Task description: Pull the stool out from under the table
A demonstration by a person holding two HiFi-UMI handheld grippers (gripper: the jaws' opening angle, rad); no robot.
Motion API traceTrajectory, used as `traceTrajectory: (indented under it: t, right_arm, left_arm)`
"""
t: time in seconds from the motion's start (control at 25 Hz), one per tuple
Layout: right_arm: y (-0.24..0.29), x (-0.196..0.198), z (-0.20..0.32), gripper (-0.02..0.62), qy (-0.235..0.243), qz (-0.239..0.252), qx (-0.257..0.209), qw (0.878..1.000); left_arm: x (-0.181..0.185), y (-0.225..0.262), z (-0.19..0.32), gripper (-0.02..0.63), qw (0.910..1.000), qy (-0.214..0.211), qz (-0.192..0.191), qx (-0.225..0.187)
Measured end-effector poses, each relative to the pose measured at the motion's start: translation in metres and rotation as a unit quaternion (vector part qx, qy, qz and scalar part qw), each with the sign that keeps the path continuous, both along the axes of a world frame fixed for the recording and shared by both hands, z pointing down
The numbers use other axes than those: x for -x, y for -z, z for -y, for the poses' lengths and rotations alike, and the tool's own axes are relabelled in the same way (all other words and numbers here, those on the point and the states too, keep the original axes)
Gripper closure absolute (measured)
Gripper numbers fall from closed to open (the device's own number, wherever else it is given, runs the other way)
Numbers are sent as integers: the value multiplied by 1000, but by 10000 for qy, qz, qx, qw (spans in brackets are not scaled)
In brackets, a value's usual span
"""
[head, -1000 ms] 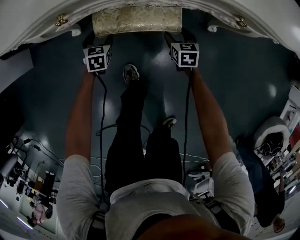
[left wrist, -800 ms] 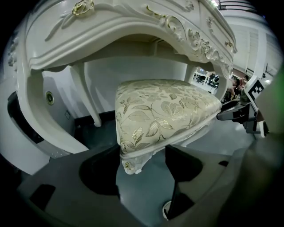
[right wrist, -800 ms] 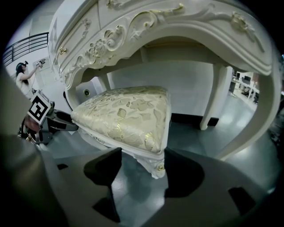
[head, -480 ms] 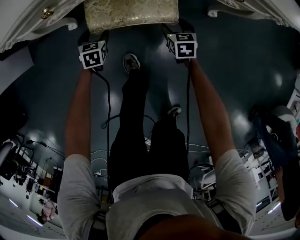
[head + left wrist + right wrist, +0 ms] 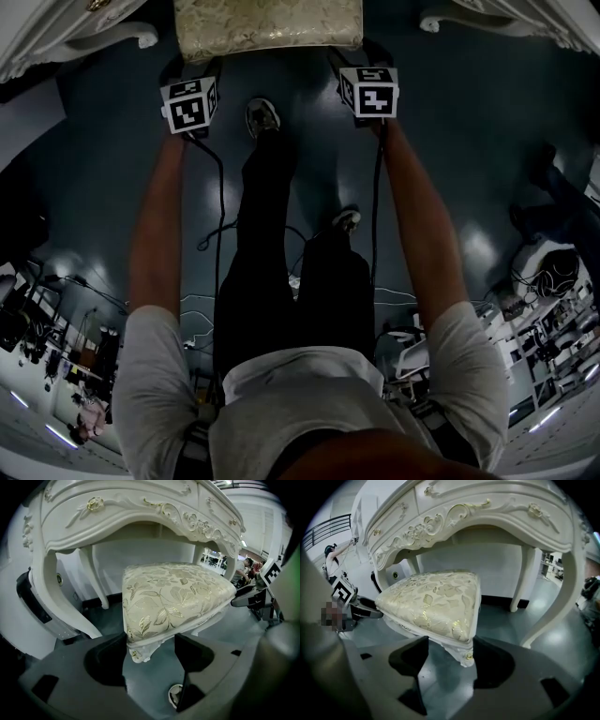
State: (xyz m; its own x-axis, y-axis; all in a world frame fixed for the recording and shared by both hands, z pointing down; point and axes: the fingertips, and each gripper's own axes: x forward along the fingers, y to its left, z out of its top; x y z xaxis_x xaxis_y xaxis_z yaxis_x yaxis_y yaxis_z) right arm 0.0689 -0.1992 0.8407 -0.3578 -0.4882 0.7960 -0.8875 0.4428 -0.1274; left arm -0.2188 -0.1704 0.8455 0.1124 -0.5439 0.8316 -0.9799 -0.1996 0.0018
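The stool (image 5: 267, 28) has a cream and gold floral cushion on a white carved frame and stands at the top of the head view, between the white table's legs (image 5: 103, 36). My left gripper (image 5: 192, 67) is at its near left corner and my right gripper (image 5: 361, 58) at its near right corner. In the left gripper view the stool's corner (image 5: 140, 651) sits between the dark jaws of the left gripper (image 5: 150, 651). The right gripper view shows the other corner (image 5: 464, 656) held the same way by the right gripper (image 5: 450, 656). The table (image 5: 131, 513) arches over the seat.
The person's legs and shoes (image 5: 262, 117) stand on the dark floor just behind the stool. Cables (image 5: 220, 234) trail down from the grippers. Cluttered equipment lies at the lower left (image 5: 37, 328) and right (image 5: 553, 281). A white and black unit (image 5: 42, 616) stands beside the table leg.
More of the stool's seat shows from under the table's edge, and the table has slid up out of the head view. Both grippers stay at the stool's near corners.
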Motion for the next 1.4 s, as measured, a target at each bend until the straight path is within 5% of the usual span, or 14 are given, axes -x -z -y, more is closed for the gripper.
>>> traceTrajectory:
  t: [1.4]
  right_arm:
    - [-1, -8, -81, 291, 11, 63, -4, 10000]
  left_arm:
    - [-7, -1, -85, 291, 9997, 221, 100, 2]
